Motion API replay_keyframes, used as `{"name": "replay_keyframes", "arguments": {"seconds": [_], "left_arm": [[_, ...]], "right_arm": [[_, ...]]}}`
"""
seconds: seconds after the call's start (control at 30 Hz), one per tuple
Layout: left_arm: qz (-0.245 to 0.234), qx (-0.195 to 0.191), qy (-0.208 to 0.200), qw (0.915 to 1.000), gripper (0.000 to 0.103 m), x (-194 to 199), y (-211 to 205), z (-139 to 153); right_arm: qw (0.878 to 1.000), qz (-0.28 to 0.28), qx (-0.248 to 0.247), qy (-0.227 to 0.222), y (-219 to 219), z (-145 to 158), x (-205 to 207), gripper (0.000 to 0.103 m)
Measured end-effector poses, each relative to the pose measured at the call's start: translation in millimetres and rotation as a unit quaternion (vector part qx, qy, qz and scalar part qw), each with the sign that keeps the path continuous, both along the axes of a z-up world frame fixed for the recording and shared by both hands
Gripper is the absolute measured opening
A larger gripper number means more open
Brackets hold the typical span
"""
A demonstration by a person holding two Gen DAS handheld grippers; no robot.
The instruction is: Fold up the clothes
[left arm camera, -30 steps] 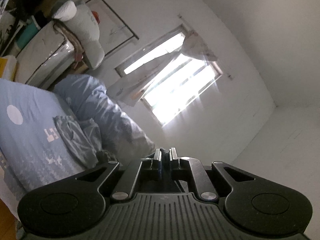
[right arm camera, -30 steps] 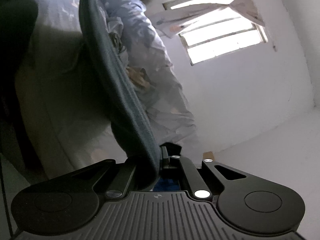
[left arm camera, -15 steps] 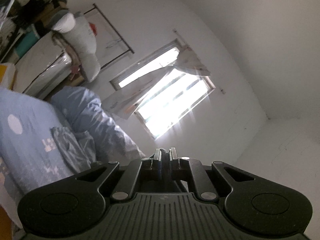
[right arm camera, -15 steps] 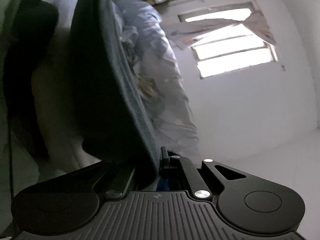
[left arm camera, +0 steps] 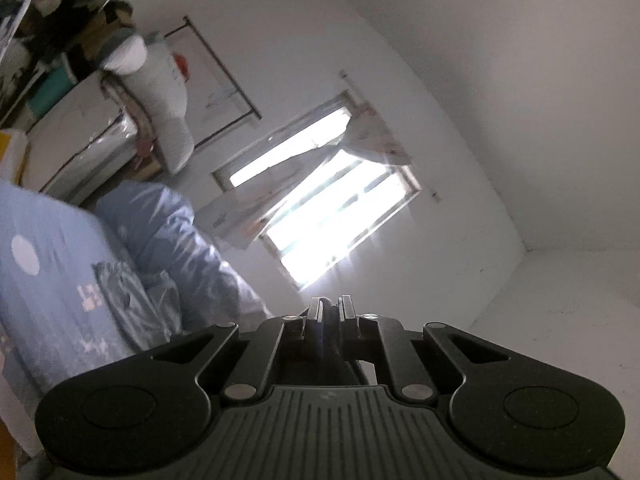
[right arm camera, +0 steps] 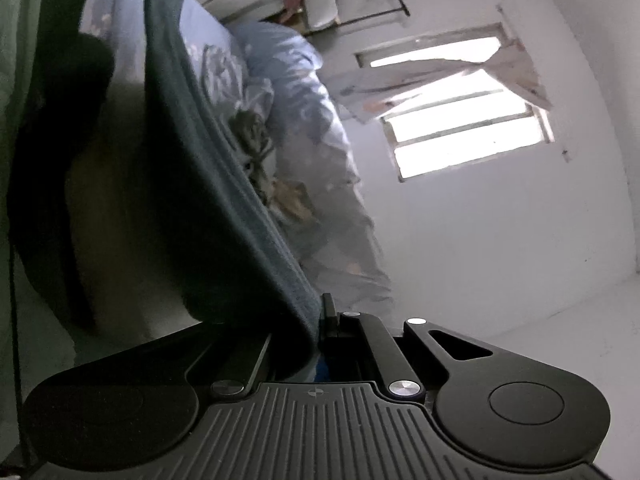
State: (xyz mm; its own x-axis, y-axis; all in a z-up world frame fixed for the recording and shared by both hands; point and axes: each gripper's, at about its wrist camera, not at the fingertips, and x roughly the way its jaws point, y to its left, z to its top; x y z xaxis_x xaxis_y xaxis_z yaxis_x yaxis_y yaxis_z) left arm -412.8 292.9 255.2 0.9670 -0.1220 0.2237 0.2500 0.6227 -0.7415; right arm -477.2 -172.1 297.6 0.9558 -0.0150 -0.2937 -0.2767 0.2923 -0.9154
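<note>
A dark blue-grey knit garment (right arm camera: 208, 160) stretches from the top left of the right wrist view down to my right gripper (right arm camera: 325, 314), which is shut on its ribbed edge. The cloth hides the gripper's left finger. In the left wrist view my left gripper (left arm camera: 331, 305) points up at the wall, its fingers pressed nearly together on a thin dark sliver of fabric (left arm camera: 329, 302). The rest of that cloth is hidden below the gripper body. A person's green sleeve (right arm camera: 20, 80) fills the far left of the right wrist view.
A bed with a blue patterned sheet (left arm camera: 52, 280) lies at the left, with crumpled grey clothes (left arm camera: 128, 300) and a bunched blue duvet (left arm camera: 168, 232) on it. A bright window (left arm camera: 340, 216) is in the white wall. Stacked bags and boxes (left arm camera: 156, 92) stand behind the bed.
The garment held by the right gripper has swung wider and now covers more of that view's left side. Both grippers have tilted further toward the wall and window; their holds are unchanged.
</note>
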Motion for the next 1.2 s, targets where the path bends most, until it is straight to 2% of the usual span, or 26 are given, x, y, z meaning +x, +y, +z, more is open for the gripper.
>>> {"name": "replay_keyframes", "arguments": {"seconds": [0.1,0.27,0.37,0.67,0.87,1.03,1.2], "left_arm": [[0.002,-0.004,-0.008,1.0000,0.011,-8.6,1.6,4.3],[0.011,0.012,-0.019,0.9997,0.011,-13.5,0.1,10.5],[0.007,0.009,0.005,0.9999,0.011,-0.8,-1.3,9.4],[0.012,-0.014,0.100,0.9949,0.011,71.4,3.6,-3.8],[0.016,-0.003,0.157,0.9874,0.011,124.8,3.2,-10.5],[0.024,0.005,0.195,0.9806,0.011,164.4,2.8,-17.1],[0.024,-0.003,0.217,0.9758,0.011,189.8,2.1,-18.5]], "right_arm": [[1.000,0.005,0.002,-0.006,0.7,7.8,-6.3,0.003],[1.000,0.013,0.006,-0.017,1.8,20.7,-16.7,0.003],[1.000,0.017,0.009,-0.012,0.5,23.1,-10.2,0.003],[0.998,0.017,0.018,0.049,-10.7,-10.2,66.2,0.003],[0.994,0.008,0.037,0.098,-22.1,-36.5,134.3,0.003],[0.991,0.006,0.050,0.124,-27.8,-52.4,184.4,0.003],[0.989,0.008,0.065,0.129,-33.3,-54.3,213.1,0.003]]}}
